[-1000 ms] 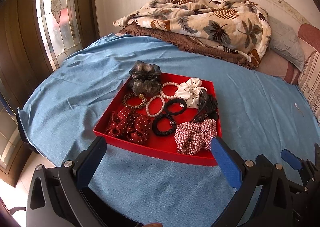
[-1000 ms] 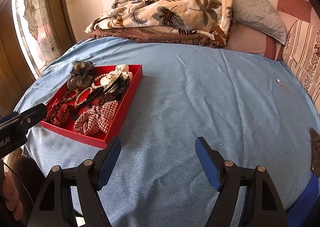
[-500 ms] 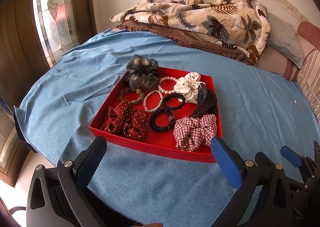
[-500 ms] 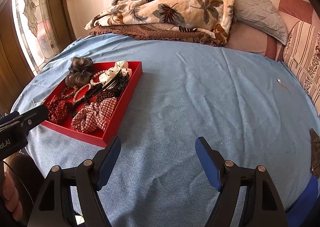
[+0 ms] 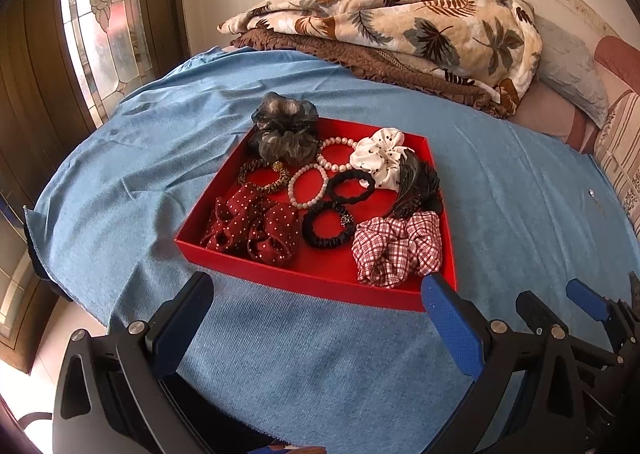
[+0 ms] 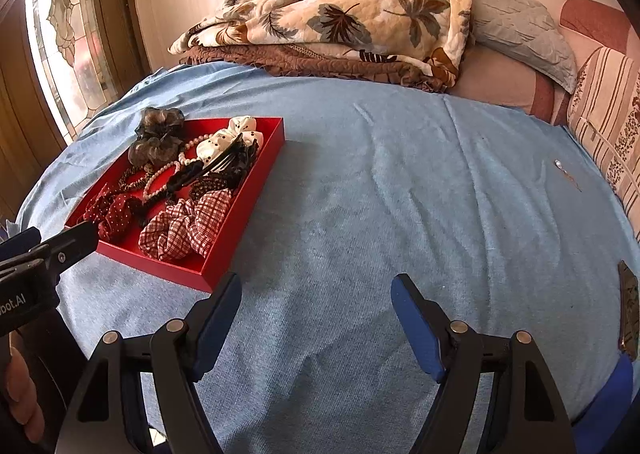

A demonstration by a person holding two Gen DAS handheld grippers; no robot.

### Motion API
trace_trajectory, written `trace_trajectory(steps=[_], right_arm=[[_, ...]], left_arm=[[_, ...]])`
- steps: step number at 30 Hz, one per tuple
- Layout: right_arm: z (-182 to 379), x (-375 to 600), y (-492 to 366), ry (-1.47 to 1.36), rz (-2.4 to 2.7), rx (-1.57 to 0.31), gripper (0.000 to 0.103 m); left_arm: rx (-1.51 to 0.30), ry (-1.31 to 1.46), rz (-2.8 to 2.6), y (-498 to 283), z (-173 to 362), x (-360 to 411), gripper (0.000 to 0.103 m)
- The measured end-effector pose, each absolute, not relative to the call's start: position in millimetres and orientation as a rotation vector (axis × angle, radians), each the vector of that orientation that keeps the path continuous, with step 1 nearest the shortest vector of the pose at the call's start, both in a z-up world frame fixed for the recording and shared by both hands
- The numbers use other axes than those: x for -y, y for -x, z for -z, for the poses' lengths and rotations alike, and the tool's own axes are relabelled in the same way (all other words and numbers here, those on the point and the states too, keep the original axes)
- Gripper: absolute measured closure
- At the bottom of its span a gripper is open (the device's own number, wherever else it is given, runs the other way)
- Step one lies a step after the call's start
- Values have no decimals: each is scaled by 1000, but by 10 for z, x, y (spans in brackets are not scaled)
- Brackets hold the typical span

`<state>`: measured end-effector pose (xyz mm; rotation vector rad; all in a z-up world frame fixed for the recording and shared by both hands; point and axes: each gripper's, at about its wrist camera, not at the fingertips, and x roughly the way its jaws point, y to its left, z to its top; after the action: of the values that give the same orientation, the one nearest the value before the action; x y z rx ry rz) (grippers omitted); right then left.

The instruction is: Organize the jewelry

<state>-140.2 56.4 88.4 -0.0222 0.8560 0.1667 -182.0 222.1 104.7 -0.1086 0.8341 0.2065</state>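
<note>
**Crowded tray leaves little room for a clean pick**

While both tongs hang spread and empty, the left gripper (image 5: 316,306) hovers before the red tray (image 5: 304,280) and the right gripper (image 6: 316,304) sits right of it. Inside, scrunchies (image 5: 396,250) and pearl bracelets (image 5: 308,188) lie touching, so one may snag another.
</note>
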Motion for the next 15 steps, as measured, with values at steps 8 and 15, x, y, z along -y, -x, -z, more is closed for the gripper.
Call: trace_trajectory(steps=[8, 15], right_arm=[[-864, -582, 1393, 31, -165, -861, 21], [-845, -608, 1389, 45, -167, -865, 21]], left_arm=[[-837, 109, -204, 1828, -1028, -2228, 0], [-846, 106, -196, 1831, -979, -2234, 0]])
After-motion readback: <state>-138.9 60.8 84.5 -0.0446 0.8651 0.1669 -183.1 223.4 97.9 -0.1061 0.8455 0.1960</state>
